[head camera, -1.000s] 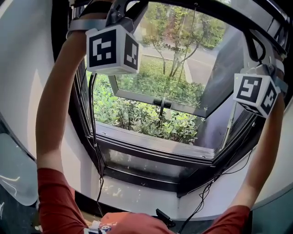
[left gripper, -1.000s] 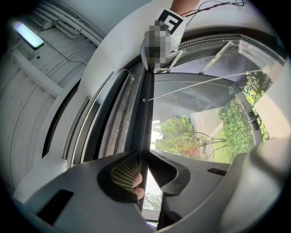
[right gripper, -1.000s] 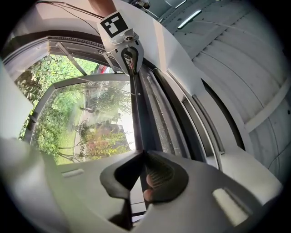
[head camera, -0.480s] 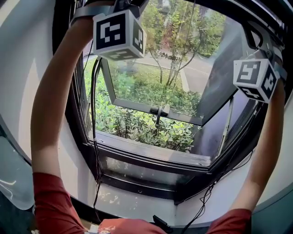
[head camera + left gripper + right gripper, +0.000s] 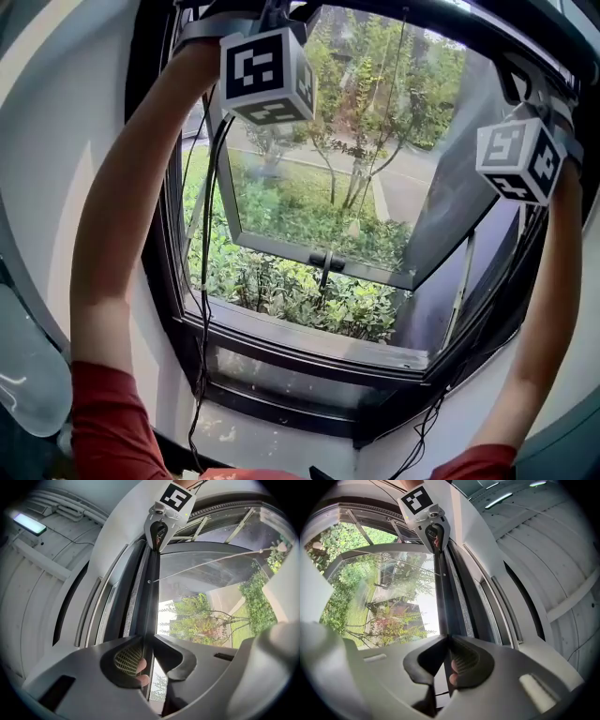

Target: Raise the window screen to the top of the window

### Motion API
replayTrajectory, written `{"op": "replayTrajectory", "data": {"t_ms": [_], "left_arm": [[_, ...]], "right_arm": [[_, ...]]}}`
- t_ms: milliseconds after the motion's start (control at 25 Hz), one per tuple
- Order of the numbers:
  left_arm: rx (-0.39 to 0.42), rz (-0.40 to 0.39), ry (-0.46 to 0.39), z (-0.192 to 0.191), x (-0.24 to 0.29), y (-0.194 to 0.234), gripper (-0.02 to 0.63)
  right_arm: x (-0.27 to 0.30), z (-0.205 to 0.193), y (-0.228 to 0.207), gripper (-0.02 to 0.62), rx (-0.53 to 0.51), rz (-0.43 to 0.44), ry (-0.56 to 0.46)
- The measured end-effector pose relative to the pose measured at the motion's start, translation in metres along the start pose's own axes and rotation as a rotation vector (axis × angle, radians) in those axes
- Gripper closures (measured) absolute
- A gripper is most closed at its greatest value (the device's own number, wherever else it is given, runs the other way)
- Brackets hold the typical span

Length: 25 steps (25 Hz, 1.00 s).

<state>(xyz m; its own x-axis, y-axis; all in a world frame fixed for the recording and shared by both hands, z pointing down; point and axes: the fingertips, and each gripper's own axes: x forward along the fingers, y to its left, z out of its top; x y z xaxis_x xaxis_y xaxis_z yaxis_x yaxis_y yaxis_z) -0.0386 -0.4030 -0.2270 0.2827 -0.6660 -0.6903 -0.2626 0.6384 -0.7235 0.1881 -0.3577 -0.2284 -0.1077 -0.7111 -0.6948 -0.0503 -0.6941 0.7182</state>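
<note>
1. The left gripper (image 5: pixel 149 641) has its jaws nearly together, clamped on the thin edge of the window screen bar (image 5: pixel 151 597). The dark bar passes straight between the pads and runs away from the camera.
2. At the far end of that bar, in the left gripper view, sits the right gripper (image 5: pixel 160 524), with its marker cube just above it.
3. The right gripper's own view shows the same hold from the other end. Its jaws are drawn in tight on the bar, which comes out from between them and runs up to the left gripper.
4. In both gripper views a fingertip (image 5: pixel 140 667) of the person shows behind one jaw pad.
5. The bar lies lengthwise just beside the dark channels of the window frame (image 5: pixel 119 606), with a pale ribbed strip between bar and channels.
6. From the head view both forearms reach steeply up. The left gripper's marker cube (image 5: pixel 267 75) is at the top centre and the right one (image 5: pixel 520 159) at the right edge.
7. The bar itself crosses the very top of that view as a dark arc, well above the open sash (image 5: pixel 319 253) and its handle (image 5: pixel 323 262).
8. Shrubs (image 5: pixel 291 291) and trees fill the opening below, and black cables (image 5: pixel 202 309) hang down the left side of the frame.
</note>
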Motion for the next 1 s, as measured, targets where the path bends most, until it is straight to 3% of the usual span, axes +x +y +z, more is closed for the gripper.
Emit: {"op": "replayTrajectory", "data": {"t_ms": [120, 240, 520, 1000], "left_arm": [[0.019, 0.022, 0.012, -0.001, 0.007, 0.011, 0.528], [0.042, 0.055, 0.029, -0.002, 0.015, 0.023, 0.571], [0.084, 0.047, 0.058, -0.001, 0.029, 0.036, 0.569], [0.081, 0.058, 0.067, -0.001, 0.030, 0.037, 0.568]], "right_arm": [[0.009, 0.000, -0.008, 0.555, -0.018, 0.000, 0.008], [0.016, -0.001, -0.015, 0.552, -0.032, 0.007, 0.025], [0.028, -0.002, -0.031, 0.552, -0.068, 0.022, 0.059], [0.031, -0.002, -0.032, 0.552, -0.085, 0.026, 0.082]]}}
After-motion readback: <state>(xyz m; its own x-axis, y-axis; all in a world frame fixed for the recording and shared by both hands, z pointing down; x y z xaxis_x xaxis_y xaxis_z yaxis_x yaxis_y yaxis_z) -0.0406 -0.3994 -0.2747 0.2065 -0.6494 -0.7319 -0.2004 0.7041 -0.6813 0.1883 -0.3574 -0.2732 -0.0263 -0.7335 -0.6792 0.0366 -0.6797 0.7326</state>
